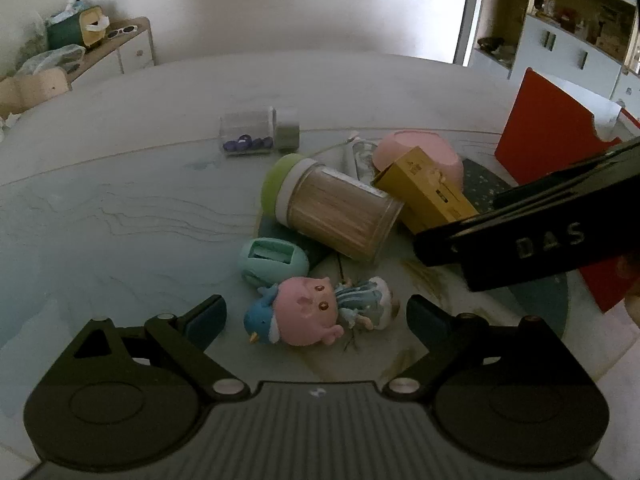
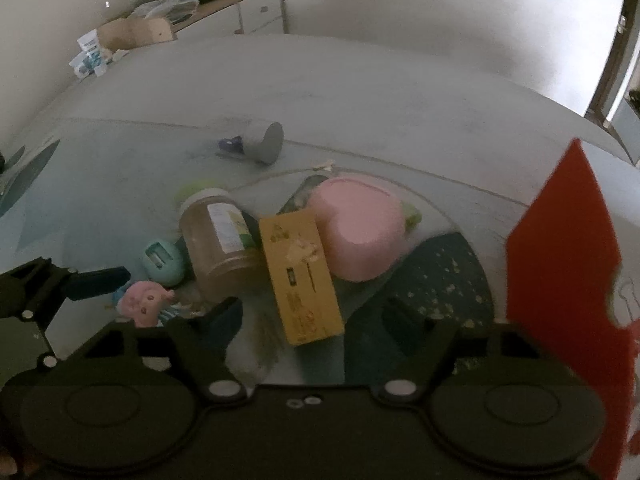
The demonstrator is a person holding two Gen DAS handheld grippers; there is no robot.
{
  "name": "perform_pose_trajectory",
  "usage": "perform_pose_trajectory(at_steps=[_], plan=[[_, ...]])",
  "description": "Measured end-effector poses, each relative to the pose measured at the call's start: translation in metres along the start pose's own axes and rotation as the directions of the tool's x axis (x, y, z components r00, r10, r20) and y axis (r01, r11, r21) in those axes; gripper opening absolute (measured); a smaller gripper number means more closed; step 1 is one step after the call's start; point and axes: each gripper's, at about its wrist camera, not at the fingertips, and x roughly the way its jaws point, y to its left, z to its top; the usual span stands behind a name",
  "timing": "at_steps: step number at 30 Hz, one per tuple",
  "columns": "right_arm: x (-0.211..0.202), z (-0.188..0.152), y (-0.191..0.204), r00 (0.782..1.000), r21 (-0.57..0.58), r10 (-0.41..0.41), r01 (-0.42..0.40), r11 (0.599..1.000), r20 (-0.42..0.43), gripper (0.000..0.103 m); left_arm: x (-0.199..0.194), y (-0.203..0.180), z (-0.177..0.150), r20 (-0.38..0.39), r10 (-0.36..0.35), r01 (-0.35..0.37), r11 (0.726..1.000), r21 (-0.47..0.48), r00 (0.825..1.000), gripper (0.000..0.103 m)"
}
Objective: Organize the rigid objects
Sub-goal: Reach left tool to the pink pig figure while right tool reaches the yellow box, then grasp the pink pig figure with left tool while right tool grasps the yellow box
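On the pale table (image 1: 120, 168), left to right: a clear plastic box (image 1: 248, 131) lying on its side holds a few dark blue pieces at its lower wall. A mint egg-shaped holder (image 1: 274, 261) with a rectangular slot sits nearer. A cylindrical clear jar (image 1: 340, 212) with a green lid lies on its side, packed with thin wooden sticks. A yellow cardboard carton (image 1: 430, 194) leans against an overturned pink bowl (image 1: 432, 152). A red flat board (image 1: 544, 136) stands upright at far right.

The figurine (image 1: 316, 312), glossy, pink-headed with a blue bird, lies on its side just ahead of the left gripper (image 1: 316, 316), between its spread fingers, untouched.

The right gripper (image 2: 316, 320) is also spread, empty, with the carton's near end between its fingers.
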Motion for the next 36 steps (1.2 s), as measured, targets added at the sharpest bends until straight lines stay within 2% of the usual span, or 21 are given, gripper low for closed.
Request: perform_pose_trajectory(at_steps=[2,8,14,19,27,36], plan=[[0.002,0.002,0.001,1.000,-0.010,0.002,-0.002,1.000,0.003,0.071,0.000,-0.002,0.000,0.008,0.006,-0.006,1.000,0.001,1.000,0.097],[0.008,0.007,0.002,1.000,-0.029,0.000,0.000,1.000,0.002,0.053,0.002,-0.002,0.001,0.009,0.016,-0.016,1.000,-0.022,1.000,0.096],[0.007,0.009,0.002,1.000,-0.031,-0.003,0.003,1.000,0.002,0.035,0.000,-0.004,0.003,0.012,0.022,-0.022,0.999,-0.023,1.000,0.080],[0.006,0.010,0.004,1.000,-0.031,-0.008,0.008,0.999,0.015,0.029,0.000,-0.003,0.004,0.003,0.023,-0.023,0.999,-0.023,1.000,0.078],[-0.012,-0.001,0.005,0.999,0.024,0.002,-0.002,1.000,0.038,0.029,-0.002,0.001,0.005,-0.009,0.001,-0.001,0.999,-0.034,1.000,0.078],[-0.046,-0.011,0.004,0.997,0.077,0.016,-0.022,0.997,0.079,0.029,-0.014,0.008,0.001,-0.023,-0.057,0.056,0.997,-0.047,0.998,0.077]])
